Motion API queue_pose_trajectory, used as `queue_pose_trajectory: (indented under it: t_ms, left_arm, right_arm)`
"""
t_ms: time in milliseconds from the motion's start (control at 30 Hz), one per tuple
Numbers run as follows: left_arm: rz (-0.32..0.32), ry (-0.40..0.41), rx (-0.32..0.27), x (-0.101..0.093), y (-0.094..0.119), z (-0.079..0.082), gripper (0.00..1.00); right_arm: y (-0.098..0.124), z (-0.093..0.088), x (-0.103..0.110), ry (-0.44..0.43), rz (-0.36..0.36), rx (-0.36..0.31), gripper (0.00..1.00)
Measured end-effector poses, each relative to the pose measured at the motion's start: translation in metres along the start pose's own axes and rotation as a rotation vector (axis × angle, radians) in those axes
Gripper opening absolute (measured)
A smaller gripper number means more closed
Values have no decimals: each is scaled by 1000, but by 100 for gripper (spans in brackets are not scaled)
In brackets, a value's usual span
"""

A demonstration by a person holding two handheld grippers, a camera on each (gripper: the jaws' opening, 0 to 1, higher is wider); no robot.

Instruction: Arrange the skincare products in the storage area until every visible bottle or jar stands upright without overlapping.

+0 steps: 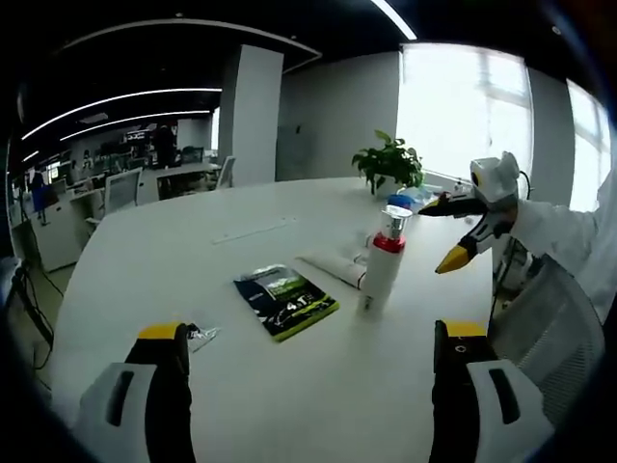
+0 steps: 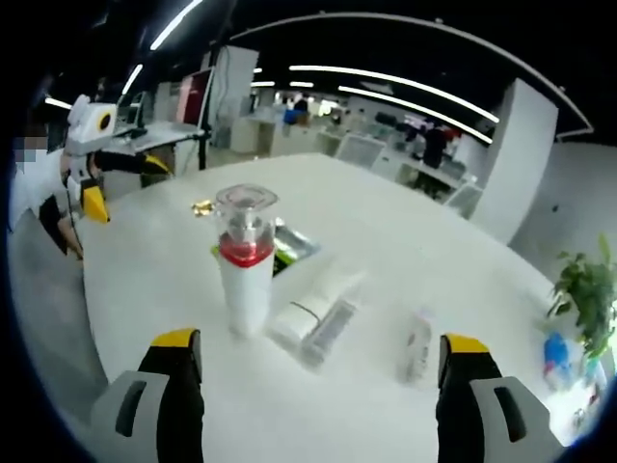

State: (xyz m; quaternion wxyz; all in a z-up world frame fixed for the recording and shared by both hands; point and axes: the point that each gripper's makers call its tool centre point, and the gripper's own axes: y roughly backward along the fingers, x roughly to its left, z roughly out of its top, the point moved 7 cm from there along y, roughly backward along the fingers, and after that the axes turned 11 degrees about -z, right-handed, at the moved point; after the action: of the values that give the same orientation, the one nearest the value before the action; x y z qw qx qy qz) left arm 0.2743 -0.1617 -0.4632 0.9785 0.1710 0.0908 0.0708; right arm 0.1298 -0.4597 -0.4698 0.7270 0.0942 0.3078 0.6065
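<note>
White bottle (image 1: 383, 260) with red collar stands upright at frame centre on the table (image 1: 174, 260), beside a lying tube (image 1: 333, 267) and a green packet (image 1: 286, 300). Left gripper (image 1: 313, 362) and right gripper (image 2: 323, 371): jaws spread, released, grasping nothing.

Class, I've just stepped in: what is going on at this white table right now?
A person holds two grippers over a white table, both with jaws open and holding nothing. A white pump bottle with a red collar already stands upright. Beside it a white tube and a small clear bottle lie flat. A dark green sachet lies nearby.
</note>
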Motion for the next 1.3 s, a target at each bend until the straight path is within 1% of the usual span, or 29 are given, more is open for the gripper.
queue_pose_trajectory:
  t_ms: [100, 233, 300, 367, 400, 433, 533, 567, 633, 700, 767, 900, 1100, 1200, 1300]
  left_arm:
    - [3, -4, -3, -1, -2, -2, 100]
    - [17, -8, 7, 0, -5, -7, 100]
    - [15, -4, -4, -1, -6, -7, 100]
    - [0, 4, -44, -5, -7, -5, 99]
    - [0, -2, -60, -7, -8, -3, 99]
    - [9, -15, -62, -9, -8, -4, 99]
    - [36, -35, -41, -9, -10, -8, 99]
    - [35, -34, -25, -9, -10, -9, 99]
    - [30, -23, -29, -16, -11, -6, 99]
    - [28, -7, -26, -18, -12, -6, 99]
    - [22, -11, -20, -22, -12, -8, 99]
    - [4, -30, 1, -25, -15, -10, 99]
    - [5, -23, 3, -22, -14, -11, 99]
    - [7, -22, 5, -23, -14, -10, 99]
    - [8, -17, 9, -21, -13, -12, 99]
  right_arm:
    - [-4, 0, -4, 25, -9, 10, 100]
    - [-8, 0, -10, 18, -11, 13, 100]
    - [-10, -1, -12, 15, -10, 24, 99]
    - [-12, -2, -14, 10, -7, 41, 99]
    - [-13, -3, -15, 10, -5, 46, 98]
    - [-14, -3, -15, 11, -6, 49, 97]
    - [-18, -3, -18, 11, -4, 59, 94]
    - [-19, -3, -18, 14, -3, 59, 93]
    - [-22, -2, -19, 21, -3, 65, 91]
    - [-25, -1, -21, 29, -7, 70, 92]
    - [-29, 0, -23, 30, -16, 78, 93]
    - [-36, 2, -27, 24, -9, 85, 90]
    - [-48, 4, -32, 42, 7, 99, 87]
    - [-60, 5, -36, 46, 13, 110, 86]
    - [-64, 7, -32, 48, 19, 112, 85]
